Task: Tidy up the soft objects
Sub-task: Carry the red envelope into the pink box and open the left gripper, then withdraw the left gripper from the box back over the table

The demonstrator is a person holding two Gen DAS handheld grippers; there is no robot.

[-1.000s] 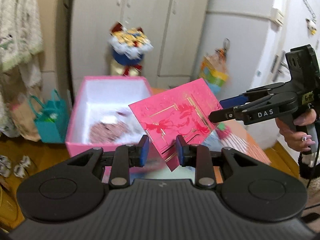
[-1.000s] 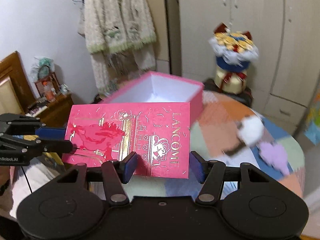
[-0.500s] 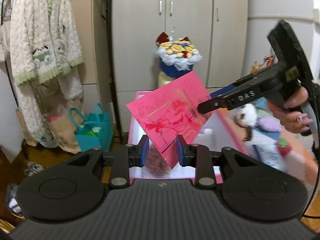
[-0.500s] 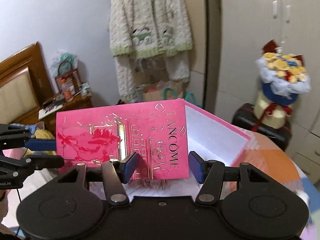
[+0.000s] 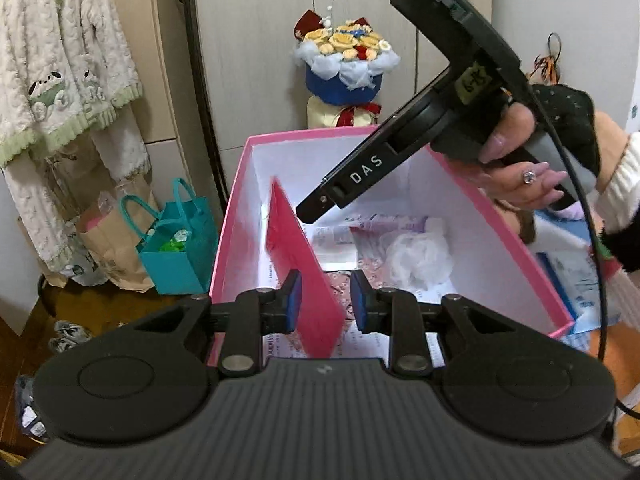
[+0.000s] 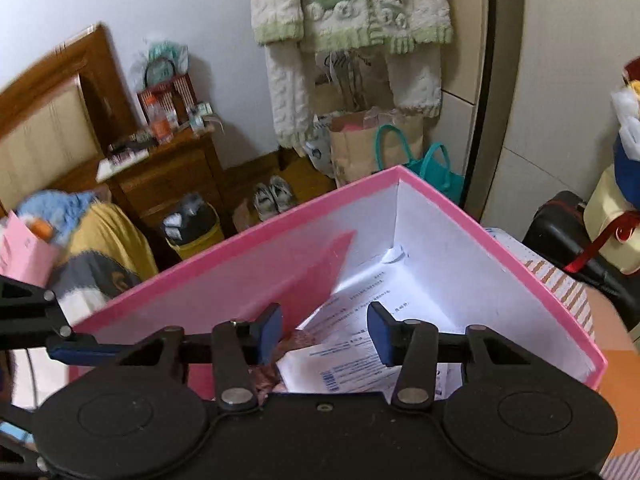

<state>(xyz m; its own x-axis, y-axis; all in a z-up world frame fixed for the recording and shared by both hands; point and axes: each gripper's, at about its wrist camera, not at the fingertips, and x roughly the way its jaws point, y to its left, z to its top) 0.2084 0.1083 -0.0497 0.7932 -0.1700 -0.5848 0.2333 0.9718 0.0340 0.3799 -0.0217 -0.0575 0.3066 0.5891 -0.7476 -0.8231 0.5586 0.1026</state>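
A: Left gripper [image 5: 323,300] pinches the red card [image 5: 298,264] on edge, standing it inside the pink box [image 5: 232,216] against the wall, likely to keep the floor free.

B: Right gripper [image 6: 325,332] hovers above, jaws closing on nothing.

The box [image 5: 236,216] is bright pink outside and white inside, and the flat card [image 5: 308,280] standing in it is deep pink-red. The papers [image 6: 360,344] inside are white with small dark print. The bag [image 5: 176,248] on the floor is teal, and the fuzzy sweater [image 6: 352,4] is cream with green trim.
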